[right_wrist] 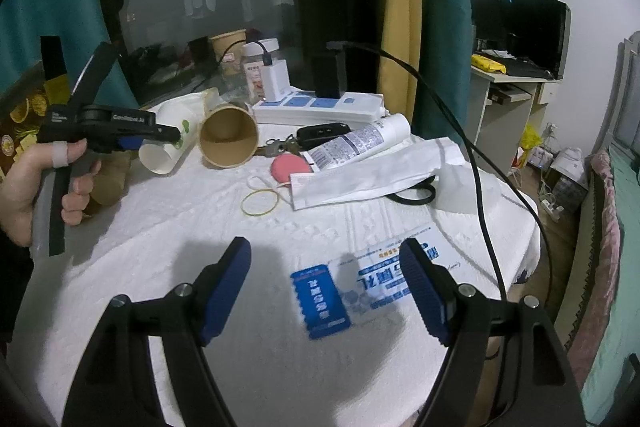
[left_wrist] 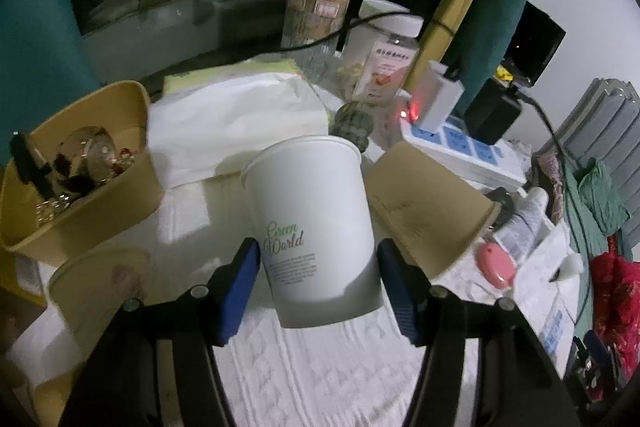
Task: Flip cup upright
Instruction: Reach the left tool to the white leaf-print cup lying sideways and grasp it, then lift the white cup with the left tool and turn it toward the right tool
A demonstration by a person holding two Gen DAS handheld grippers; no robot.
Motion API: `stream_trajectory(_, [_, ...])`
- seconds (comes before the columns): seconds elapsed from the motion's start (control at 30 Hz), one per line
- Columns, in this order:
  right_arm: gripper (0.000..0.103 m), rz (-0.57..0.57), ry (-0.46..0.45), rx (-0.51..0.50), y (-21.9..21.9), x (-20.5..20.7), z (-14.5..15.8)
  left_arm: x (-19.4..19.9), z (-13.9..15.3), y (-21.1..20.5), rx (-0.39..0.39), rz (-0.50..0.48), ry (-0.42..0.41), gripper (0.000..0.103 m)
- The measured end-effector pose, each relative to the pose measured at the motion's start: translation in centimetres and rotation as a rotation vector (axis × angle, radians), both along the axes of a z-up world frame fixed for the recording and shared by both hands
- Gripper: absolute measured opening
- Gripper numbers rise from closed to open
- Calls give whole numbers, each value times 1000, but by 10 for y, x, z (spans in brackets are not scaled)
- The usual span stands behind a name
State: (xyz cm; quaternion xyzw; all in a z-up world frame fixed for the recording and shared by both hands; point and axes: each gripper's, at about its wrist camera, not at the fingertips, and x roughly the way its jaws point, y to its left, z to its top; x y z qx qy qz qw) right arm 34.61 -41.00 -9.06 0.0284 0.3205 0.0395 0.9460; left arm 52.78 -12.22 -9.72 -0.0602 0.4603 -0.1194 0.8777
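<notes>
The left gripper point(left_wrist: 318, 279) has its blue pads point(left_wrist: 240, 291) pinching the white cup point(left_wrist: 316, 223) near its base, off the white cloth point(left_wrist: 320, 367). The cup's long axis runs away from the jaws, mouth farthest and tilted. It is plain paper with green lettering. The right gripper point(right_wrist: 324, 287) hangs spread and empty, well apart. Beside the white cup a brown cup point(left_wrist: 428, 203) lies on its side.

Black tongs point(right_wrist: 324, 291), ribbed blue pads point(right_wrist: 226, 291)
</notes>
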Motion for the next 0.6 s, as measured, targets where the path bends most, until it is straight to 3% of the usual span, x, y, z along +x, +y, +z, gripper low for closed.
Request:
stream_trajectory(0.17, [74, 19, -23, 16, 14, -25, 14, -48, 32, 4, -28, -38, -48, 61])
stream_trajectory(0.3, [74, 38, -38, 35, 27, -53, 24, -110, 59, 10, -46, -86, -87, 61])
stream_trajectory(0.6, [74, 116, -17, 67, 69, -123, 24, -261, 63, 38, -147, -120, -50, 60])
